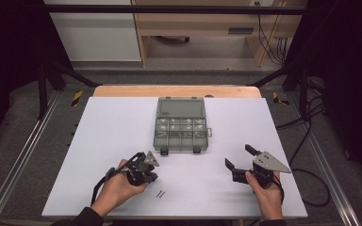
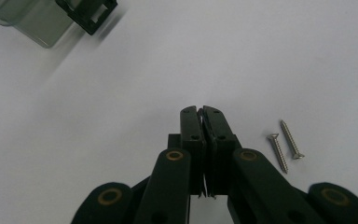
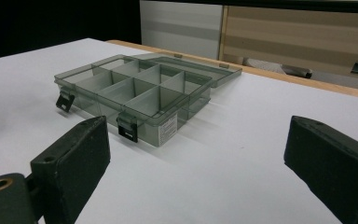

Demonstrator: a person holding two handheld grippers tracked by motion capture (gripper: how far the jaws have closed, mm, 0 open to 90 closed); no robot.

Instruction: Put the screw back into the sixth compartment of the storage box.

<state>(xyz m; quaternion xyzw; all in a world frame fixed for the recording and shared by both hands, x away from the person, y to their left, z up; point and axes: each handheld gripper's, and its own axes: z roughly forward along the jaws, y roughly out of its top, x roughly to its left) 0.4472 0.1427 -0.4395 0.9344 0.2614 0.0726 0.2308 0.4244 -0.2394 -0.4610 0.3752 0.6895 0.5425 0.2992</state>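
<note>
Two screws (image 1: 160, 193) lie side by side on the white table (image 1: 99, 141) low in the high view, just right of the left gripper (image 1: 146, 162) and apart from it; from here they are too small to make out in detail. An open box (image 1: 181, 127) with compartments sits at centre frame, its lid folded back toward the top; the contents of its far row are hard to read. The right gripper (image 1: 238, 157) hovers lower right, jaws spread wide and empty.

From the left gripper view, the left gripper (image 2: 201, 112) has its jaws pressed together with nothing visible between them; the screws (image 2: 285, 144) rest at right, near the jaws, and a corner of the box (image 2: 42, 21) is cut off upper left.

From the right gripper view, the right gripper (image 3: 196, 154) frames the box (image 3: 140, 88) between wide-open jaws, both cropped by the lower edge.
</note>
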